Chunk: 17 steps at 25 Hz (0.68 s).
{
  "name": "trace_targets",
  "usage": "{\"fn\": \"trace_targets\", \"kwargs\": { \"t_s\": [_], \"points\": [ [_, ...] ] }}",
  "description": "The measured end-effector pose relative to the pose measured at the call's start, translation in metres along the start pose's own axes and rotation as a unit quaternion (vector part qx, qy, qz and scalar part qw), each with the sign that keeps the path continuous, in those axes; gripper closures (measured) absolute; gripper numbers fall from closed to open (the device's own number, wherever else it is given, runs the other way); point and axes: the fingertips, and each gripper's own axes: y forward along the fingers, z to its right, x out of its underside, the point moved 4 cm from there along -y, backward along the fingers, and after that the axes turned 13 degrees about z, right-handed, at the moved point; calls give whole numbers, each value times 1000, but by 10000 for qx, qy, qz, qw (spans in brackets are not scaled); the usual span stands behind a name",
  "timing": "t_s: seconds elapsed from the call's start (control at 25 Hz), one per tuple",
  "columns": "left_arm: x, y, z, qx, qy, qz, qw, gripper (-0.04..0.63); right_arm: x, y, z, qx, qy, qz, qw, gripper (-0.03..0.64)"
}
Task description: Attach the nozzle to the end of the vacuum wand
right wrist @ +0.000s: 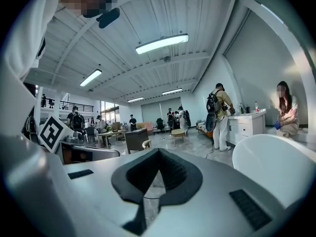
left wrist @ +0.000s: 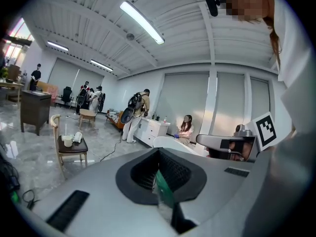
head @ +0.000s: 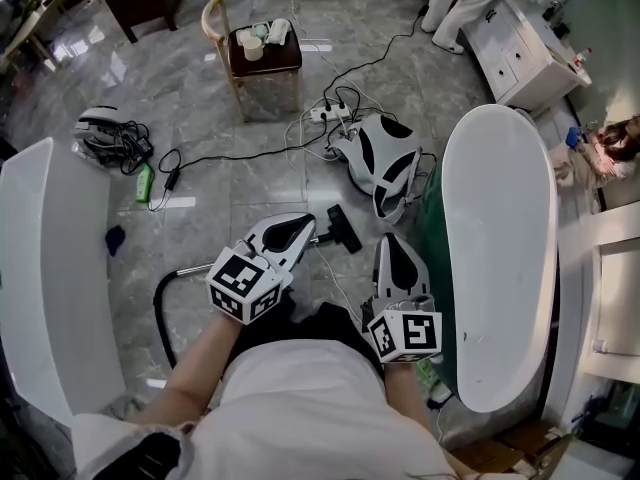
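Left hand-held gripper [head: 304, 231] clenched empty, right hand-held gripper [head: 391, 243] clenched empty, one nozzle [head: 346, 231], one hose [head: 159, 316]

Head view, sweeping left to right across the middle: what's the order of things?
green bottle → left claw → black nozzle → right claw → white bathtub

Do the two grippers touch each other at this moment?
Apart. The head view shows the left gripper and the right gripper side by side, with a strip of grey floor plainly visible between them.
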Motion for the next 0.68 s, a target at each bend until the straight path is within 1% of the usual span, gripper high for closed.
{"fn": "trace_targets", "kwargs": {
  "t_s": [0.24, 0.68],
  "points": [
    [3, -3, -5, -56, -29, -55, 10000, 586, 6, 1, 0, 9, 55, -86, 9999, 601],
    [5, 3, -5, -4, -51, -152, 9999, 586, 8, 1, 6, 78, 54, -209, 9997, 601]
  ]
}}
